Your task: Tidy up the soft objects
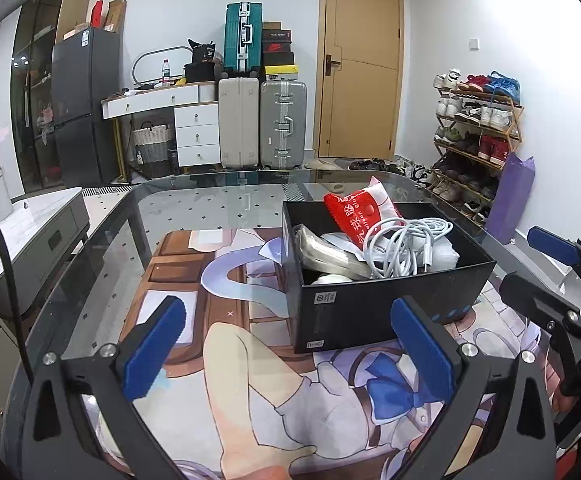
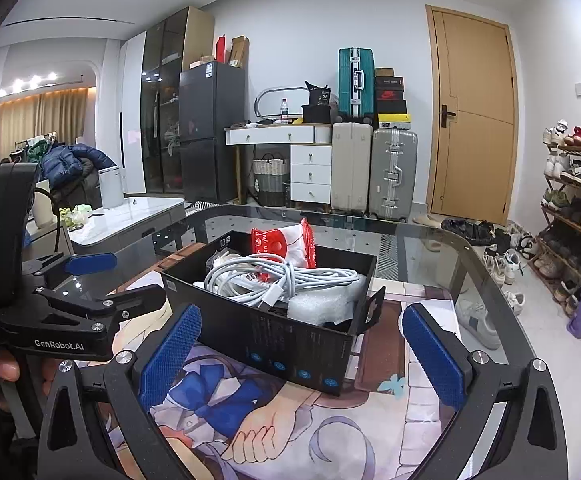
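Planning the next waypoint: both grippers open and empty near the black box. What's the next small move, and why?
Probably ease the right gripper forward over the black box toward the white cable coil. Both grippers are open and empty, the left gripper too, and the coil lies on top, beside the red-and-white pouch, so it looks easiest to grab first.

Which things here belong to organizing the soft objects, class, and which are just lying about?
Belongs to the job:
black box
red-and-white packet
white cable
bubble wrap
left gripper, open
right gripper, open

Just lying about:
suitcases
shoe rack
fridge
purple bag
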`<state>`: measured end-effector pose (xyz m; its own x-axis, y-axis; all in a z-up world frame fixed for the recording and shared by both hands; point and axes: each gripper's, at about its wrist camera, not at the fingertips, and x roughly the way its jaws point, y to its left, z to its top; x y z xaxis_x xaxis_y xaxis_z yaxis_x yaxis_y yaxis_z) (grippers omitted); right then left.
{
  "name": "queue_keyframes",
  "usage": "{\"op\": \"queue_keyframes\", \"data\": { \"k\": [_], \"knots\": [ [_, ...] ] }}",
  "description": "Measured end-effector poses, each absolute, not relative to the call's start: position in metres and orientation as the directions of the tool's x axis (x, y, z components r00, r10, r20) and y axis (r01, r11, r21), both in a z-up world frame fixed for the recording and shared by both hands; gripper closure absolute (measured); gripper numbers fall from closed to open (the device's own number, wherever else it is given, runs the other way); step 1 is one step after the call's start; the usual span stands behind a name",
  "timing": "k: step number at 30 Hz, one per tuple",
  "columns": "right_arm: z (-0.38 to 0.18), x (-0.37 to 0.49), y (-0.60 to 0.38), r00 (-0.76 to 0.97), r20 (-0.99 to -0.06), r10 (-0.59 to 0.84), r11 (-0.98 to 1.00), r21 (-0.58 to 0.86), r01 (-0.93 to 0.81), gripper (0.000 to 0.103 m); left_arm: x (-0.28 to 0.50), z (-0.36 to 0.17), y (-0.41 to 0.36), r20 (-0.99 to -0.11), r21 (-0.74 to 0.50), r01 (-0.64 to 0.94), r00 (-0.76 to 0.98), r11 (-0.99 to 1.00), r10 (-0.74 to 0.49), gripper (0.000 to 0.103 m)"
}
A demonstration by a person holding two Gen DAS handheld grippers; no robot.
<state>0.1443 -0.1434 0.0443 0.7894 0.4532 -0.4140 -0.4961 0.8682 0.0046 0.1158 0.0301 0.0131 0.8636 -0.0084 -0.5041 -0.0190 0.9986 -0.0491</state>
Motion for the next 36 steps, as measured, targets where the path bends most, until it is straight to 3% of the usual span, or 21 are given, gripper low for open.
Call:
{"op": "queue_keyframes", "data": {
  "k": [36],
  "knots": [
    [0.0439, 0.1428, -0.1464, 0.792, -0.404, 0.458, 0.869, 0.013, -0.495, 0.001, 0.1105, 0.0159, 0.0317, -0.48, -0.048, -0.024, 0.877, 0.999, -0.002, 0.0]
  ]
}}
